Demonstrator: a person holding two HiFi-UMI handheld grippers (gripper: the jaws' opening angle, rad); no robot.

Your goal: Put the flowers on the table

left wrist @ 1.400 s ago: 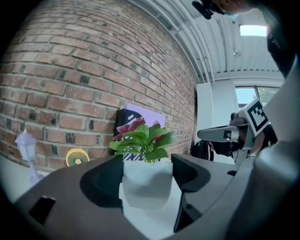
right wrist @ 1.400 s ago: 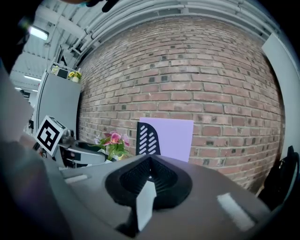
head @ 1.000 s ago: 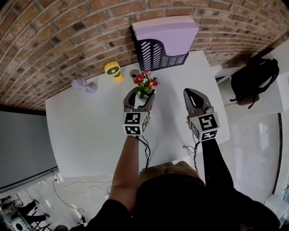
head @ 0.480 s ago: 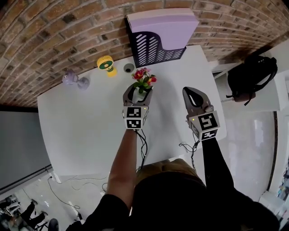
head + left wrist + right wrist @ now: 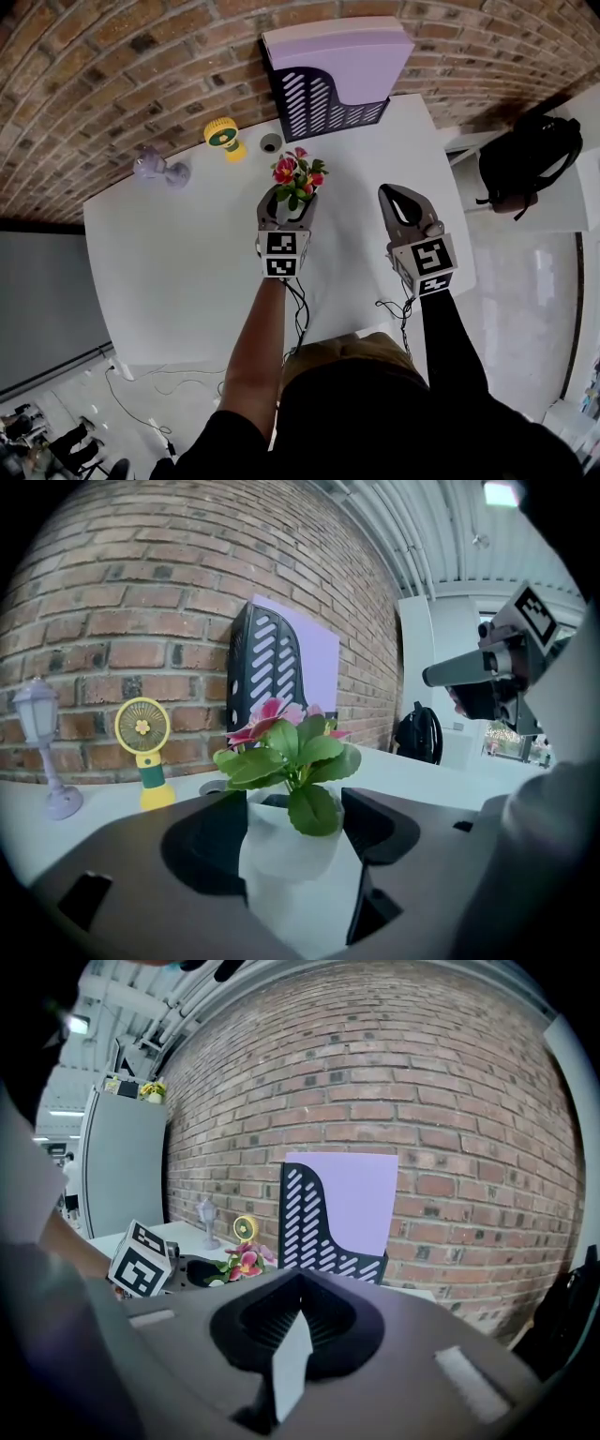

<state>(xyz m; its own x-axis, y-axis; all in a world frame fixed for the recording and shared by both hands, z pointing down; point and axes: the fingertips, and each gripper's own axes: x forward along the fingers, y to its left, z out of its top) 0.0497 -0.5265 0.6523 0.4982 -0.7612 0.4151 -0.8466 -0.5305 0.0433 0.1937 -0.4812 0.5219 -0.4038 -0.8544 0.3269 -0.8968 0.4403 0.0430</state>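
White-potted flowers (image 5: 296, 175) clamped between left gripper (image 5: 287, 201) jaws, blooms just past fingertips | table (image 5: 178, 253) beneath | right gripper (image 5: 397, 194) jaws together, empty, well right of left | yellow fan (image 5: 223, 136) ahead-left.

The left tongs (image 5: 288, 200) and right tongs (image 5: 394, 193) are matt dark-grey plastic. The flower pot (image 5: 281, 846) is smooth white, its leaves slightly glossy. The bench (image 5: 187, 272) is smooth matt white, the brick wall (image 5: 112, 84) rough, the file holder (image 5: 323, 98) perforated dark plastic.

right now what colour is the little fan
The fan is yellow with green; best in left gripper view.
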